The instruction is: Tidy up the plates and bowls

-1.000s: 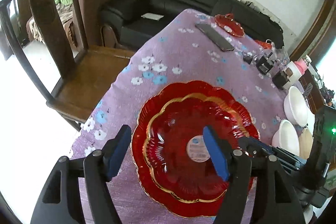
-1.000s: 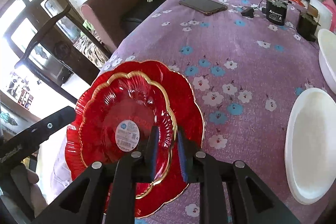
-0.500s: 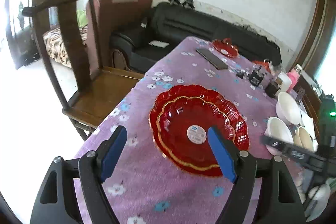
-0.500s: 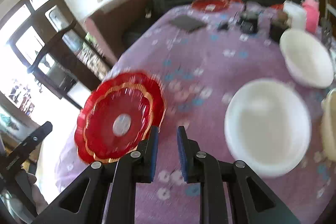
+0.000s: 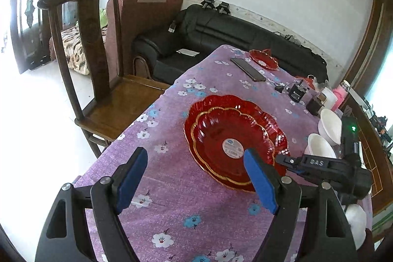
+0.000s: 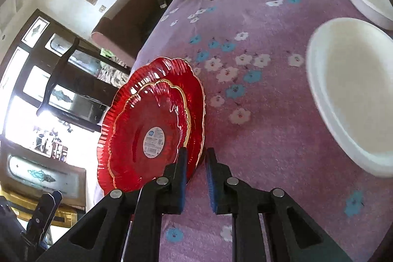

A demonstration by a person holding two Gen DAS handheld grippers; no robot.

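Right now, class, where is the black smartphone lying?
The black smartphone lies at the table's far end, just left of the small red scalloped plate.

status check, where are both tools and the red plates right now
Left tool open, empty, above the tablecloth. Right tool nearly shut, empty, at the edge of the red plates. Small plate nested in the big one. White bowl sits beside them, apart.
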